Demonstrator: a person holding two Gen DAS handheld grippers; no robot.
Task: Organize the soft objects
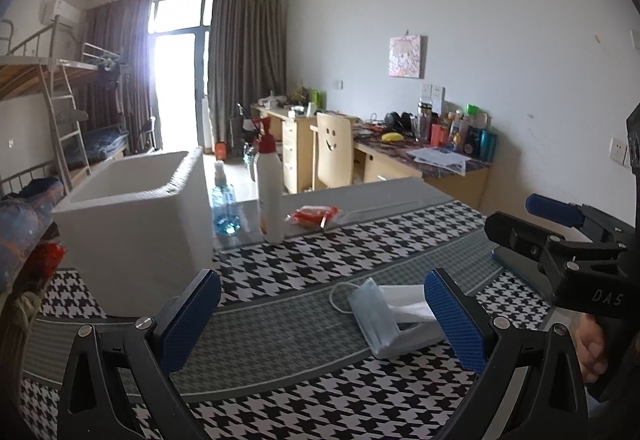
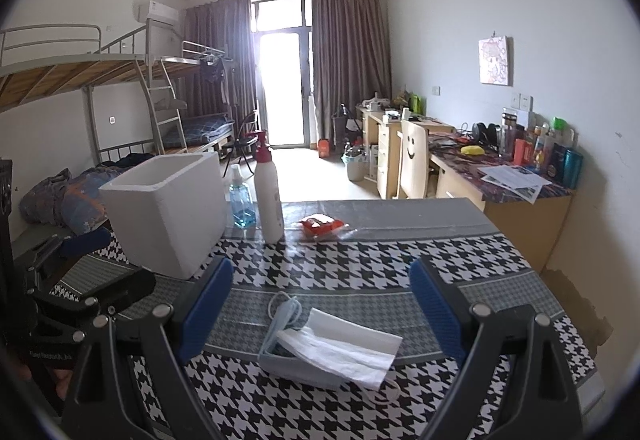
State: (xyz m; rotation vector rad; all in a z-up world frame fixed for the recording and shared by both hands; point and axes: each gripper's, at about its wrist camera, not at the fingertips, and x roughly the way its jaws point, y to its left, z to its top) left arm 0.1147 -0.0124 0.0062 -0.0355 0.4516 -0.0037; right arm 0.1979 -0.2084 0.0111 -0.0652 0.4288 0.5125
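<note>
**Masks and tissue lie loose, both claws wide apart**

We see the face masks [image 2: 296, 364] lying low in the middle of the right wrist frame, on the houndstooth tablecloth [image 2: 400, 260], with a white tissue [image 2: 344, 348] draped over them and an ear loop [image 2: 280, 304] curling toward the top of the pile. In the left wrist view the same pile sits lower right. Our right gripper [image 2: 320, 312] stands spread wide with nothing in it, the pile between its blue pads [image 2: 208, 316]. Our left gripper [image 1: 320, 324] is likewise parted and bare. The white foam box [image 2: 168, 208] stands left of centre, mouth up, well apart from the pile.

We judge the pile light, limp and thin: it will fold and slide. We would pinch the stacked mask edge together with the tissue, not the loop.
</note>
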